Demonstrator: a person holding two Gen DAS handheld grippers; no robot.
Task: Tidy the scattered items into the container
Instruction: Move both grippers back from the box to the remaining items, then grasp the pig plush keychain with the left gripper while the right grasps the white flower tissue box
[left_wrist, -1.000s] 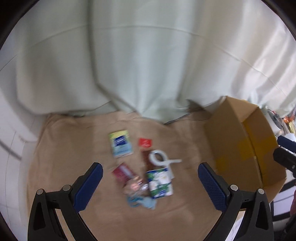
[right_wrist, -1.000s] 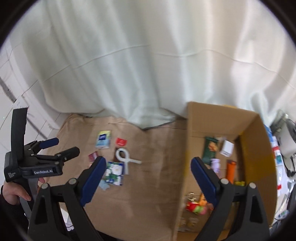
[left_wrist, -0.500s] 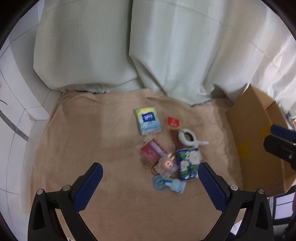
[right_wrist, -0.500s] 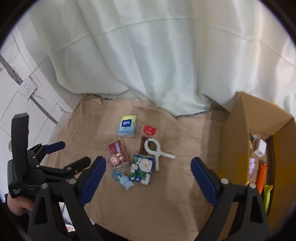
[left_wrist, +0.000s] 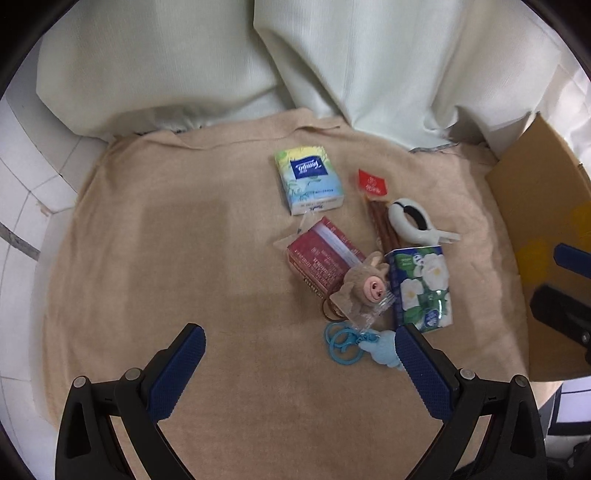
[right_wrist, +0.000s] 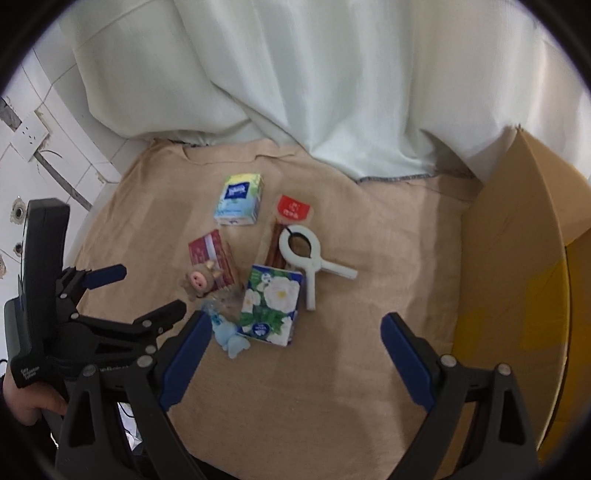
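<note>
A small pile lies on the tan cloth (left_wrist: 184, 258): a light blue tissue pack (left_wrist: 309, 179), a red snack stick packet (left_wrist: 376, 201), a white clamp (left_wrist: 412, 221), a red box (left_wrist: 322, 254), a plush pig keychain (left_wrist: 365, 286), a flowered tissue pack (left_wrist: 421, 286) and a blue keyring charm (left_wrist: 354, 345). The cardboard box (left_wrist: 543, 229) stands at the right. My left gripper (left_wrist: 299, 356) hovers open above the cloth, left of the pile. My right gripper (right_wrist: 293, 339) is open and empty above the flowered tissue pack (right_wrist: 271, 304) and white clamp (right_wrist: 310, 260).
A pale curtain (left_wrist: 332, 62) hangs behind the cloth. White tiled wall (right_wrist: 40, 147) with a socket runs along the left. In the right wrist view a hand (right_wrist: 26, 400) holds the left gripper (right_wrist: 144, 299) at the lower left. The cardboard box (right_wrist: 517, 266) wall rises at the right.
Both grippers have come lower and closer to the pile, which now looks larger. The right wrist view has swung left, so the inside of the box has left the view.
</note>
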